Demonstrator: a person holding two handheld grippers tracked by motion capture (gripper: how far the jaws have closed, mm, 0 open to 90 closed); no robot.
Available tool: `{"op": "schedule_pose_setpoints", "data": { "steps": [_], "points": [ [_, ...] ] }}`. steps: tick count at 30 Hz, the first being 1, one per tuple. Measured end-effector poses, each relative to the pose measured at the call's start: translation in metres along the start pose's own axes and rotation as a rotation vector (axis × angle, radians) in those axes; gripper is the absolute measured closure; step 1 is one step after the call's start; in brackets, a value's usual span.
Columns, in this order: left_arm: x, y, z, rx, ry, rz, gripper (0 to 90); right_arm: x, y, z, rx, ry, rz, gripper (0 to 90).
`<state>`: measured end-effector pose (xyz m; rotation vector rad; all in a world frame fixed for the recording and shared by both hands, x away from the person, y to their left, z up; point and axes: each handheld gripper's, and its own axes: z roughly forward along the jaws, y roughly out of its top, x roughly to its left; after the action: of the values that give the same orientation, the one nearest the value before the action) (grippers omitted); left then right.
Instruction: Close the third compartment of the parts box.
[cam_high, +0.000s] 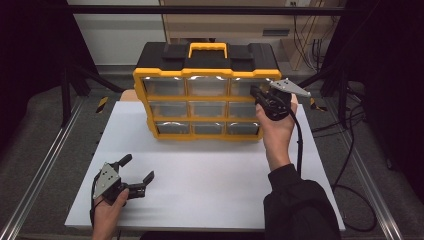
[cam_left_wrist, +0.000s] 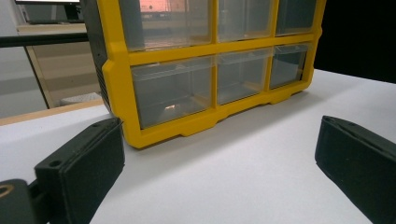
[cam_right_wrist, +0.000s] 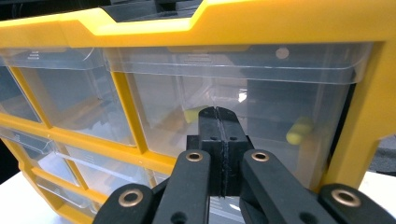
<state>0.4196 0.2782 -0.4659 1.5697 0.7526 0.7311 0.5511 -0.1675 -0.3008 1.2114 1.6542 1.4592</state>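
From the high view, I find the yellow-and-black drawer organizer (cam_high: 206, 92) standing at twelve o'clock on the white table (cam_high: 210, 185), all drawers seemingly shut; my right gripper (cam_high: 256, 93) is at its top right drawer (cam_high: 246, 86) and my left gripper (cam_high: 136, 174) rests spread at seven o'clock. The left gripper view confirms its jaws wide apart, holding nothing. In the right gripper view, my jaws sit closed together against that drawer's clear front, small yellow pieces (cam_right_wrist: 299, 130) inside; I judge opening not yet begun, and no legible writing.
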Motion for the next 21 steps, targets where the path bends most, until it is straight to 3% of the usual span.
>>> {"op": "schedule_pose_setpoints", "data": {
  "steps": [21],
  "points": [
    [0.0002,-0.0001,0.0002,-0.001,0.000,-0.003,0.9,0.0004,-0.0001,0.0004,-0.007,-0.005,-0.015,90.0]
  ]
}}
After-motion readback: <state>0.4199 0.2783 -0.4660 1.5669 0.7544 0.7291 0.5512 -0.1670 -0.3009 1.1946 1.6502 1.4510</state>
